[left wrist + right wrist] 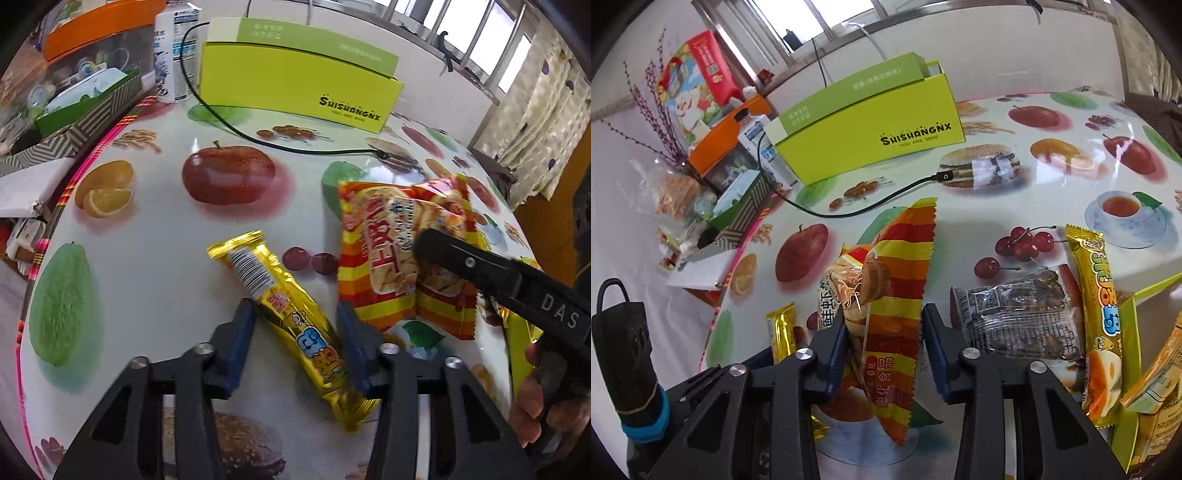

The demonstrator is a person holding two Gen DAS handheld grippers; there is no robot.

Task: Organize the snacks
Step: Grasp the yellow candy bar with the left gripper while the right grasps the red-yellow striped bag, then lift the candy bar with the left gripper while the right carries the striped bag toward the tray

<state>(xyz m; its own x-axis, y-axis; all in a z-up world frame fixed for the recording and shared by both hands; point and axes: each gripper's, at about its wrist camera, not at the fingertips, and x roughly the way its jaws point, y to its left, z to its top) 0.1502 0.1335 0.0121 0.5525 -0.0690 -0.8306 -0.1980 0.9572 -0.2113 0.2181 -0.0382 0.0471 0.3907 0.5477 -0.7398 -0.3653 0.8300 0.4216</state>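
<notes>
The gold wafer bar (291, 325) is straddled, ungripped, by the spread left gripper (295, 332); just beside it, the striped snack bag (886, 332) is straddled by the right gripper (884, 347), not clearly clamped.

A round table (155, 266) covered in glossy fruit-printed oilcloth stands beside a plain white wall (1015, 55). Above the wall runs a metal-framed window (491, 48) admitting bright daylight, which glares off the tabletop. A pale patterned curtain (543, 122) hangs at the window's right side.
</notes>
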